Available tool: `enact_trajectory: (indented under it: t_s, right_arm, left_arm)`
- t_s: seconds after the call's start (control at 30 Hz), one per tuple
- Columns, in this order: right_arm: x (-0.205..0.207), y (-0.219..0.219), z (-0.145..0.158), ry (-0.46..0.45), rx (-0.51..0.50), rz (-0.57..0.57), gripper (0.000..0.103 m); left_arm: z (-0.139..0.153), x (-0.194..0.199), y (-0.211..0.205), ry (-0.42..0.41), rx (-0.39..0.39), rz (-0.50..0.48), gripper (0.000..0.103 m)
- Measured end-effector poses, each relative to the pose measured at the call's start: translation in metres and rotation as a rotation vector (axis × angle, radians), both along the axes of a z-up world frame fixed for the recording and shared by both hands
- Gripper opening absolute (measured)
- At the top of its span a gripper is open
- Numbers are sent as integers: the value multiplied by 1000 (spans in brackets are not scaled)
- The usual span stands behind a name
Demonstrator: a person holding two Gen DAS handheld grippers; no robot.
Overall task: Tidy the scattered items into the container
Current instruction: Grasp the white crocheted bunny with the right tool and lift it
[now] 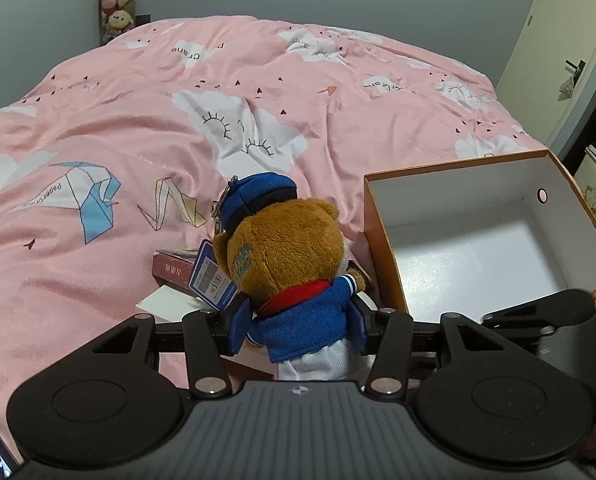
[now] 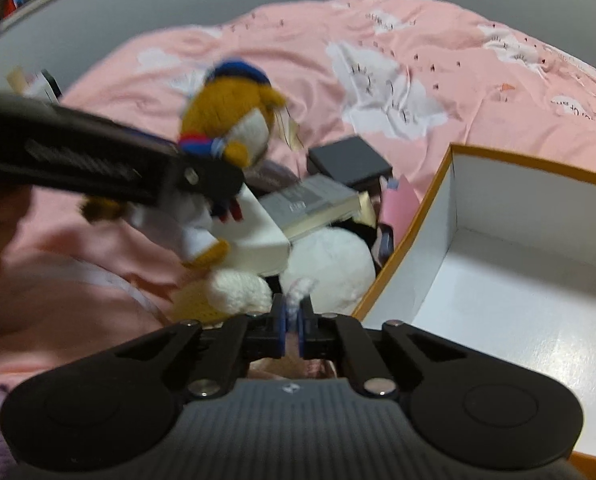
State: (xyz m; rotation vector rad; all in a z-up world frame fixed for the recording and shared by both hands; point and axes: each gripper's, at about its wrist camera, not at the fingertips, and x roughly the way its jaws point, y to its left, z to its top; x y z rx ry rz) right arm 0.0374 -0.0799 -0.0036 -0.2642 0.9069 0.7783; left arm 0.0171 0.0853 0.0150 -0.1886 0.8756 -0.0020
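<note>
My left gripper (image 1: 298, 320) is shut on a brown teddy bear (image 1: 285, 252) in a blue cap and jacket and holds it up above the bed, left of the orange box (image 1: 378, 248). The bear also shows in the right wrist view (image 2: 225, 120), gripped by the left gripper's black arm. My right gripper (image 2: 293, 320) is shut on a grey-white tag or tail of a white plush (image 2: 330, 264) lying against the orange box (image 2: 418, 216). The box is white inside and holds nothing that I can see.
A pile lies on the pink duvet (image 1: 177, 128) left of the box: a white box (image 2: 257, 236), a grey book (image 2: 314, 204), a dark flat box (image 2: 350, 160), a dark red box (image 1: 173, 268), a white-and-yellow knitted toy (image 2: 233, 288). A door (image 1: 570, 40) stands at the right.
</note>
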Motion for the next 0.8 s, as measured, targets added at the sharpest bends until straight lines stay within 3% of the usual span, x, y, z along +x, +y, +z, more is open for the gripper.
enact_trajectory:
  t_s: [0.43,0.63,0.8]
  right_arm:
    - [-15,-20,72,-126,191,-13,6]
    - [-11,-28,93,-196,214,-50,6]
    - [-12,-46,117,-320,219,-124,6]
  left_arm:
    - [20,-6,2,-61,13,5,57]
    - [31,-8,-1,-100,3,-16,57]
    - [36,-7,-6,-140,-9,-43,57]
